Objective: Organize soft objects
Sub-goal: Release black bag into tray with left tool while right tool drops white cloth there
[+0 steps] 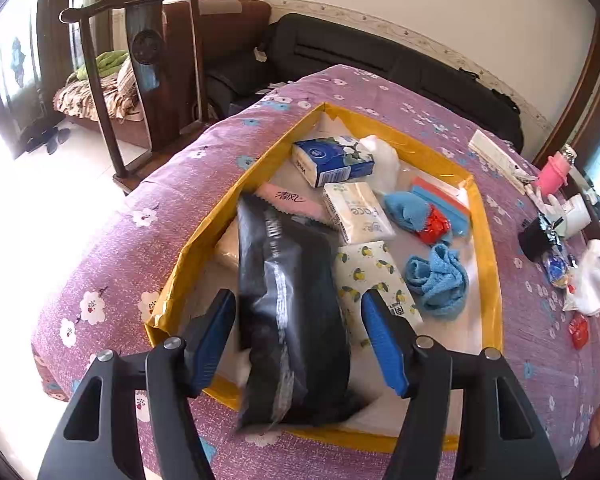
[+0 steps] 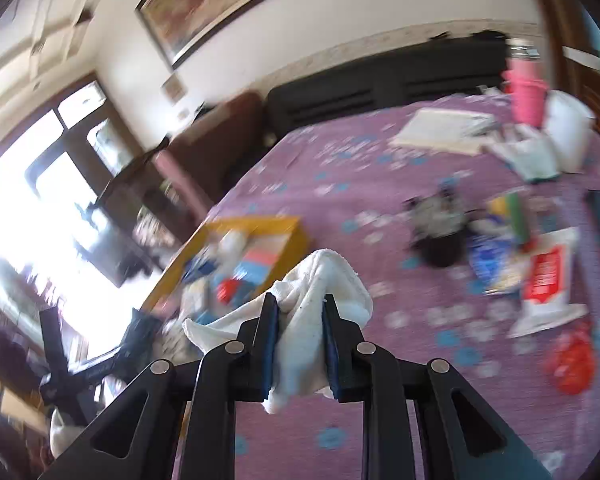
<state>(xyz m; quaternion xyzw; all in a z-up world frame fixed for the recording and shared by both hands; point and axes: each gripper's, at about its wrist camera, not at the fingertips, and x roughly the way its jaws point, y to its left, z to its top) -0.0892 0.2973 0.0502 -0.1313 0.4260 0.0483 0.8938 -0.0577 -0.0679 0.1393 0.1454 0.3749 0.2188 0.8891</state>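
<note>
White towel (image 2: 320, 320) pinched between right fingers (image 2: 270, 344) — black pouch (image 1: 296, 320) between spread left fingers (image 1: 214, 340).

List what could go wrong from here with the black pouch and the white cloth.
The black pouch lies between the open left gripper, its near end over the yellow box rim; it may slide out. The white cloth bulges loosely from the shut right gripper and may snag or slip.

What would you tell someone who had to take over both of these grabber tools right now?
Left gripper: jaws open, the black pouch between them, lying in the yellow tray.
Right gripper: shut on a white cloth, above the purple bedspread.
Done: tissue packs and blue cloths are in the tray.
Left: put the white cloth in; more items lie outside.
</note>
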